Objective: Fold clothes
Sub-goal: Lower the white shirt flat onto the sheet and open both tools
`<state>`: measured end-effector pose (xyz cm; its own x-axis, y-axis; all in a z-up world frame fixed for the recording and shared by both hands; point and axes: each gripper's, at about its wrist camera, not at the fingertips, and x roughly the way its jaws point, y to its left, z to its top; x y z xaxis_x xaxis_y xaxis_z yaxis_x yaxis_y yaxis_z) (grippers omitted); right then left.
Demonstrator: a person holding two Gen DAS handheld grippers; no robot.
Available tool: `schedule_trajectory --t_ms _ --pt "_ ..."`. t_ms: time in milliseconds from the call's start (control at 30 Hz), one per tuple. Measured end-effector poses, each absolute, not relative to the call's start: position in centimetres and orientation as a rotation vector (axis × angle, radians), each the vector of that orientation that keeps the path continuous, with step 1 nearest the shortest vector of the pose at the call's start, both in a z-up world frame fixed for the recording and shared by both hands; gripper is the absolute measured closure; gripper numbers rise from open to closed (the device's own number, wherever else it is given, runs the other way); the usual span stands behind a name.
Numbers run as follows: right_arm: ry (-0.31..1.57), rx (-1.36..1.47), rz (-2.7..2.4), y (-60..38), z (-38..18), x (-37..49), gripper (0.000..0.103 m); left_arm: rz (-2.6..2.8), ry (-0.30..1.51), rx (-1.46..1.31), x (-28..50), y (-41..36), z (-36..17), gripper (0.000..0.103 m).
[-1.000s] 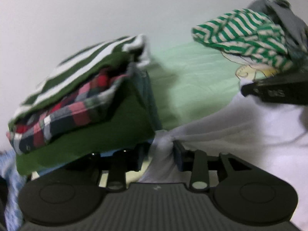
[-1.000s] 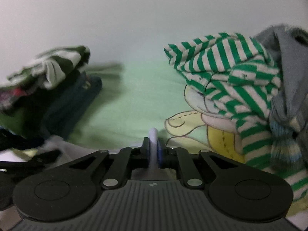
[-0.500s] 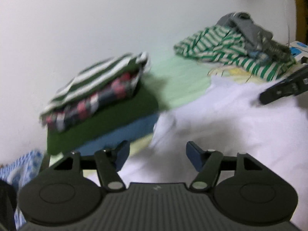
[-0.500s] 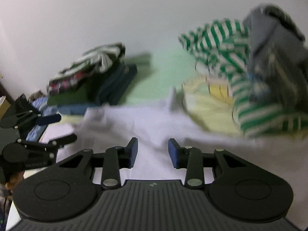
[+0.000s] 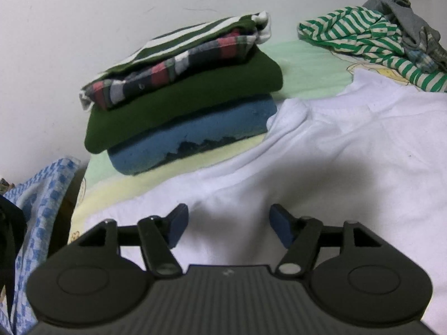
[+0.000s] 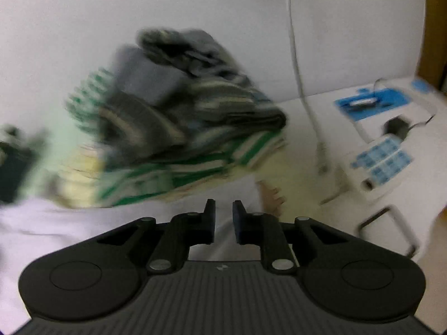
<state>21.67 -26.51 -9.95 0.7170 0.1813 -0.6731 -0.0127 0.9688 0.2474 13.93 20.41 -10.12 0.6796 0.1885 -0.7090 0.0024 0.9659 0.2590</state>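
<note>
A white shirt (image 5: 329, 150) lies spread flat on the pale green and yellow sheet (image 5: 304, 64). My left gripper (image 5: 226, 224) is wide open and empty, just above the shirt's near left part. My right gripper (image 6: 223, 217) has its jaws a narrow gap apart, with nothing between them, over the shirt's right part (image 6: 69, 223). A heap of unfolded clothes, green-and-white striped with grey on top (image 5: 371, 36), lies at the back right; it is blurred in the right wrist view (image 6: 178, 128).
A stack of folded clothes (image 5: 181, 92) stands at the back left by the white wall. A blue checked cloth (image 5: 36, 195) hangs at the left edge. To the right stand a white table with boxes (image 6: 382, 128) and a hanging white cable (image 6: 301, 83).
Both grippers let go of the white shirt and opened, then pulled back. The shirt now lies flat. The right gripper has swung to the right and its jaws have narrowed.
</note>
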Motion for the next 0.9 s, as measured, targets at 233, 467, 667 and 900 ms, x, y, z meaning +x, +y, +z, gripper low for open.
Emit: schedule_trajectory --t_ms 233,467,667,900 --pt "0.874 0.113 0.432 -23.0 -11.2 14.4 0.084 0.091 0.812 0.274 12.4 19.2 -9.9 0.036" --pt "0.824 0.116 0.221 -25.3 -9.0 15.0 0.08 0.092 0.829 0.231 11.5 18.8 -9.8 0.035" --pt "0.837 0.114 0.53 -14.5 -7.9 19.5 0.08 0.074 0.824 0.249 12.0 16.9 -10.1 0.034" --pt "0.929 0.12 0.544 -6.4 -11.0 26.1 0.086 0.062 0.819 0.2 14.9 17.0 -9.9 0.034"
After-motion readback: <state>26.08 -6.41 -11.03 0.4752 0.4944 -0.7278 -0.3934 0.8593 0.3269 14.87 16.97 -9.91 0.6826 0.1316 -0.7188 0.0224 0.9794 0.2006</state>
